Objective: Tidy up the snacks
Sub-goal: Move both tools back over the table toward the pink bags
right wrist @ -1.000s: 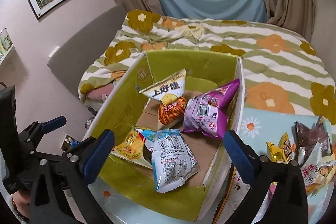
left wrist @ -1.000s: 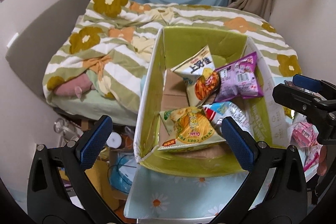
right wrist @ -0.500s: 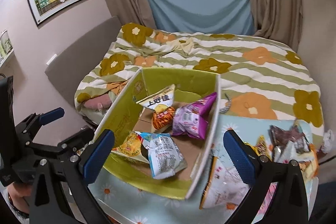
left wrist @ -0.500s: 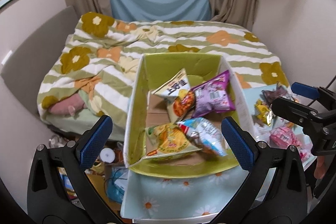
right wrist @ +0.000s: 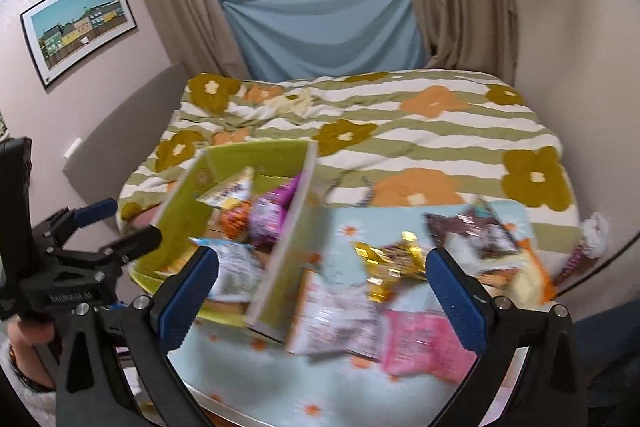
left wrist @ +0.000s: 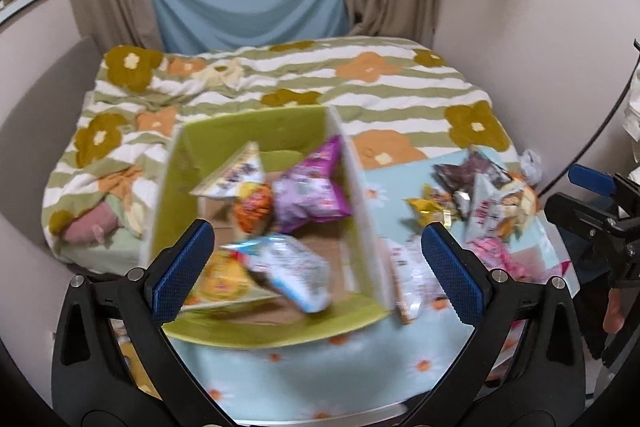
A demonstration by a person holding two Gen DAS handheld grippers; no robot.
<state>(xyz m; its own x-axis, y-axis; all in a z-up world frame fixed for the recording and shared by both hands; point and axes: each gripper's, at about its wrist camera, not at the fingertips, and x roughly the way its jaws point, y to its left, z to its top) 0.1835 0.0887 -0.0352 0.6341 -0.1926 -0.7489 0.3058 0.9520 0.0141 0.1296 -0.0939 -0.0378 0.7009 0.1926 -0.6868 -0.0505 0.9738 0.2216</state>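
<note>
Fingers (left wrist: 184, 267) spread wide, empty; green box (left wrist: 256, 123) holding snack bags (left wrist: 312, 195)

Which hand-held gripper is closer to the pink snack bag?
Right. The right hand-held gripper hangs just above the pink snack bag; the left hand-held gripper sits over the green box.

Box (left wrist: 362, 227) open-topped, reachable from above; packets (left wrist: 308, 191) crowd floor. Its tall right wall (right wrist: 288, 247) separates it from loose snacks (right wrist: 392, 263). Near cloth (right wrist: 320, 387) bare.
</note>
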